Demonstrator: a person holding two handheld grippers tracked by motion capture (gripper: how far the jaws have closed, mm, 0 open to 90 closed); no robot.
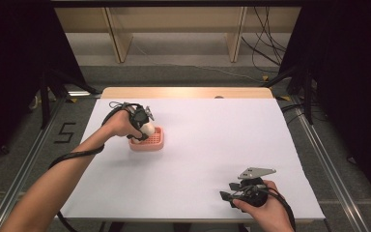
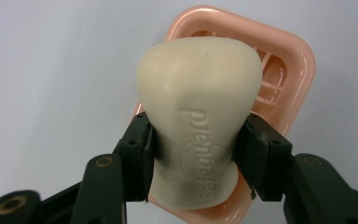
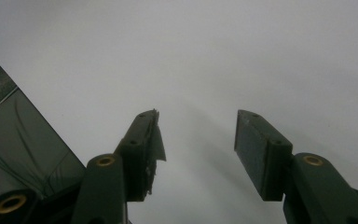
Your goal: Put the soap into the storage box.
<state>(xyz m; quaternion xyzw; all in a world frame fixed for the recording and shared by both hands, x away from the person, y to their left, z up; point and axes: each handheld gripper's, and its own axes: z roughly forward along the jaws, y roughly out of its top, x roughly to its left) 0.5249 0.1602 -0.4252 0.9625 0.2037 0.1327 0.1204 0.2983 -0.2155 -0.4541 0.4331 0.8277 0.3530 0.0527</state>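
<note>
i had the left gripper [image 2: 193, 140] in the left-centre of the high view, clamped on a cream, waisted bar of soap [image 2: 198, 116] with stamped lettering, both pads pinching its narrow middle. the soap hung just over the pink plastic slatted soap dish [image 2: 303, 70], which sat on the white table sheet [image 1: 212, 145]; whether the bar's far end touched the dish i could not tell. to do this well, i judged i should keep the grip firm on the waist, line the bar's long side up with the dish, lower it flat onto the slats and only then let go, since soap slips easily. at the lower right of the high view my right gripper [image 3: 196, 135] rested over bare sheet, jaws apart and holding nothing.
</note>
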